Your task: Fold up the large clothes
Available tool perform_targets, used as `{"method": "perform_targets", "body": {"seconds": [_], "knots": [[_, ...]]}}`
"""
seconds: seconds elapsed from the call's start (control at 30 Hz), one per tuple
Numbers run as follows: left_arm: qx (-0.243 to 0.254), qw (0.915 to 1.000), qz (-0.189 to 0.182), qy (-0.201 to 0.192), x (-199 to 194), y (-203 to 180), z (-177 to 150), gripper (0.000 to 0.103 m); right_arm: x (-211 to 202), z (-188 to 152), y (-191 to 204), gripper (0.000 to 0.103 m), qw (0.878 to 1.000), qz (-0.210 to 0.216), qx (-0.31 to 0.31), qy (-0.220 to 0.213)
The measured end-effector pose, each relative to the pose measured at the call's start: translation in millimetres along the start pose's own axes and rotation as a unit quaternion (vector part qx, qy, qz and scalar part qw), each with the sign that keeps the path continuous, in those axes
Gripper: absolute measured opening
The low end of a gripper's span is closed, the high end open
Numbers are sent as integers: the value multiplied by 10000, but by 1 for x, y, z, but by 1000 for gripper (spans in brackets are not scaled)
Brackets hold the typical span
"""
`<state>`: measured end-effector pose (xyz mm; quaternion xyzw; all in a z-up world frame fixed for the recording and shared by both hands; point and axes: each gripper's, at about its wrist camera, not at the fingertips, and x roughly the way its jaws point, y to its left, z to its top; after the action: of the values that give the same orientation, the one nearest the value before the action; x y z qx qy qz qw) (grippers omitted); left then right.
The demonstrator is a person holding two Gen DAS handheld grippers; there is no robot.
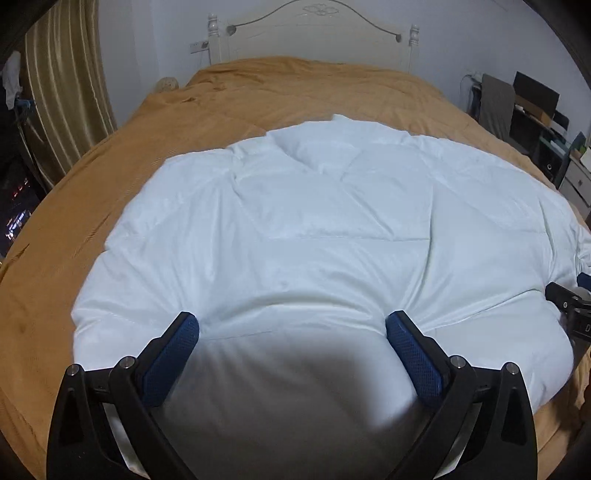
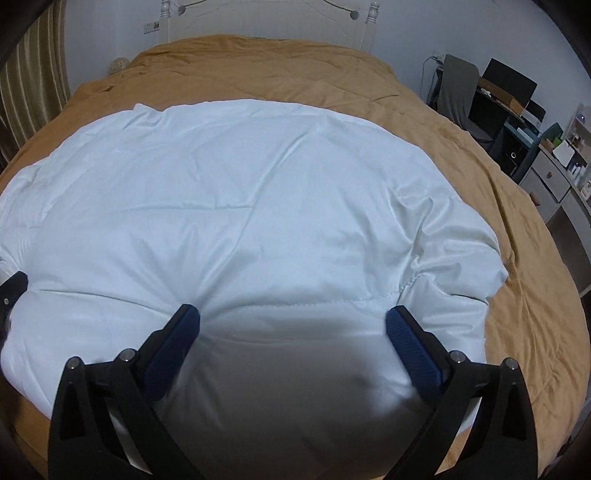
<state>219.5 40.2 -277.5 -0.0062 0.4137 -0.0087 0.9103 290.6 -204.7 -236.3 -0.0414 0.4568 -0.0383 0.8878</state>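
My left gripper (image 1: pixel 291 326) has two black arms with blue bumpy pads (image 1: pixel 173 354), and its jaws stand wide apart. The near edge of the big white puffy quilt (image 1: pixel 314 221) bulges up between the pads, and the pads look like they touch the cloth at each side, but they do not pinch it. My right gripper (image 2: pixel 293 325) looks the same, spread wide and let go, with the soft white edge swelling up between its blue pads (image 2: pixel 413 354). A line of stitching runs across the quilt just past its tips. Each gripper shows a little at the side of the other view, so they are side by side along the near edge. The quilt lies spread flat in a wide pile on the bed's brown-gold blanket (image 1: pixel 295 85). Past it stands the white wooden headboard (image 1: pixel 314 33). Striped curtains (image 1: pixel 70 74) hang on the left. A messy desk with dark boxes (image 2: pixel 509 96) sits on the right.
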Motion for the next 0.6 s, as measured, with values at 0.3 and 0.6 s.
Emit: {"method": "perform_targets", "body": {"seconds": [0.3, 0.6], "knots": [[-912, 9957, -33, -139, -25, 48, -12, 102, -58, 5, 26, 92, 9979, -56, -218, -613], [-2489, 9605, 1228, 215, -41, 180, -43, 100, -8, -8, 43, 103, 9986, 157, -513, 6]]}}
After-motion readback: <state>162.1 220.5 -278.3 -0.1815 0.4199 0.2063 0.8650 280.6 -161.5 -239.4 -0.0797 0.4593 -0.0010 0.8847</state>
